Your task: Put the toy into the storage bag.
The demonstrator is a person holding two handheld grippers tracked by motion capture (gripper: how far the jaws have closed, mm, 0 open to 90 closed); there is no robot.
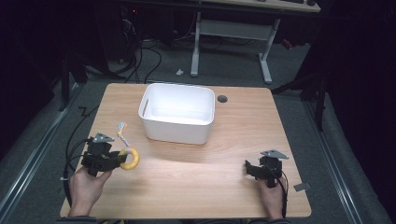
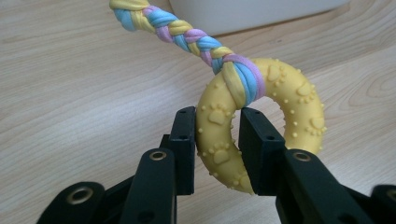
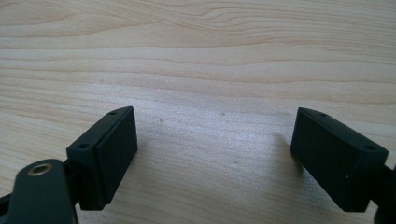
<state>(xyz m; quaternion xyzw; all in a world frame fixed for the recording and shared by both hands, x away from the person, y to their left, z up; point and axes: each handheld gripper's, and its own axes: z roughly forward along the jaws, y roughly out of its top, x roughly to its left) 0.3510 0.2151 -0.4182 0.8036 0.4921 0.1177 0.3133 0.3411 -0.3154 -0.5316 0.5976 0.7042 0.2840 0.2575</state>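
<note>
A yellow rubber ring toy (image 2: pixel 219 135) with paw prints and a braided pastel rope (image 2: pixel 187 37) tied to it is clamped between the black pads of my left gripper (image 2: pixel 217 140). In the high view the ring (image 1: pixel 130 158) sits at the table's left front, with the left gripper (image 1: pixel 116 159) shut on its near side and the rope (image 1: pixel 122 130) trailing toward the back. My right gripper (image 1: pixel 247 169) rests at the right front, jaws wide apart. In the right gripper view, that gripper (image 3: pixel 215 154) has only bare wood between its pads.
A white plastic bin (image 1: pixel 177 112) stands at the back middle of the wooden table (image 1: pixel 196 177). A round cable hole (image 1: pixel 222 99) lies just right of the bin. Beyond the table are a desk frame and cables on the floor.
</note>
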